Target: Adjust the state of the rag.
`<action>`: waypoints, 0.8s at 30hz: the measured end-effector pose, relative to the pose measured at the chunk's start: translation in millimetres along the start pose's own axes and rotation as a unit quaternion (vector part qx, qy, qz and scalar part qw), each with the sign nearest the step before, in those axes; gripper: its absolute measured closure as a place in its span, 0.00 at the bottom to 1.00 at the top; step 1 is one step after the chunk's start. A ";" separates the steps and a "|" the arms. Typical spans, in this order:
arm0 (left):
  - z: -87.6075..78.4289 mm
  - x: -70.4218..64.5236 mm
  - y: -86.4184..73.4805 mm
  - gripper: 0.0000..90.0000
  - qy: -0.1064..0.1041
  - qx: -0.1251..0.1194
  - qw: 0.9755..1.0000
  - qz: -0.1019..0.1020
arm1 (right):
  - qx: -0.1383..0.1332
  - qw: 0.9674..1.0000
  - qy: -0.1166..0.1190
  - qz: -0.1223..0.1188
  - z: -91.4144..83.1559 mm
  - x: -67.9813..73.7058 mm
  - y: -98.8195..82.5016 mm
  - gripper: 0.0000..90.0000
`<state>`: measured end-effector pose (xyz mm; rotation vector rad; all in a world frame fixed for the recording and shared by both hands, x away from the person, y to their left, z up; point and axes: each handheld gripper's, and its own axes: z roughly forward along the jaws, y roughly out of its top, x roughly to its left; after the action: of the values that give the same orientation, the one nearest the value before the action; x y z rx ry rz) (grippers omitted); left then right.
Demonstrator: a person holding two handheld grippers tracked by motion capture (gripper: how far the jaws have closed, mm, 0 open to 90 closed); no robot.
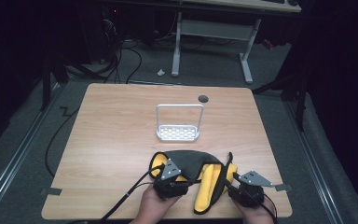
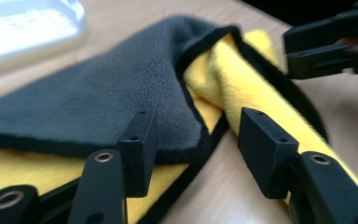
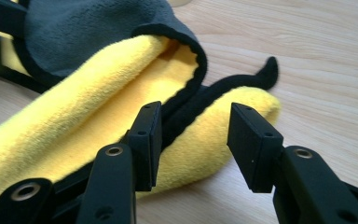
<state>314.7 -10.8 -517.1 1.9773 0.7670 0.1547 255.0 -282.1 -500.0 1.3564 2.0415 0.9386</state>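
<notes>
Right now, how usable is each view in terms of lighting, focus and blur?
High view: the table is evenly lit, the room around it nearly black, the picture a little soft. Left gripper view: the cloth is fairly sharp at centre; the white rack is overexposed and blurred, and the other tongs are out of focus. Right gripper view: the cloth's pile and the wood grain are crisp, with no glare.
</notes>
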 end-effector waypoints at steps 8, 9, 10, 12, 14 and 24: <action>24.2 -0.1 2.2 0.73 0.047 0.062 0.997 0.020 | 0.011 1.000 0.022 -0.014 6.3 12.2 -2.0 0.62; 23.2 0.5 3.0 0.79 0.046 0.060 0.997 0.018 | 0.014 1.000 0.022 -0.015 7.1 13.2 -2.7 0.62; 21.3 0.2 3.6 0.85 0.051 0.057 0.997 0.022 | 0.015 0.999 0.023 -0.016 7.9 13.5 -3.3 0.63; 15.5 1.0 5.4 0.92 0.050 0.048 0.997 0.027 | 0.024 0.999 0.024 -0.016 10.0 13.8 -5.1 0.65; 7.2 2.7 8.1 0.95 0.050 0.037 0.998 0.028 | 0.031 0.999 0.025 -0.017 12.4 12.5 -6.8 0.66; -71.4 20.3 4.9 0.97 0.032 0.000 0.999 0.004 | 0.052 0.999 0.011 -0.007 19.6 5.6 -11.6 0.70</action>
<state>303.7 52.8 -480.0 1.9827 0.7995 0.2233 260.6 -274.7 -521.6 1.3890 2.1394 0.8554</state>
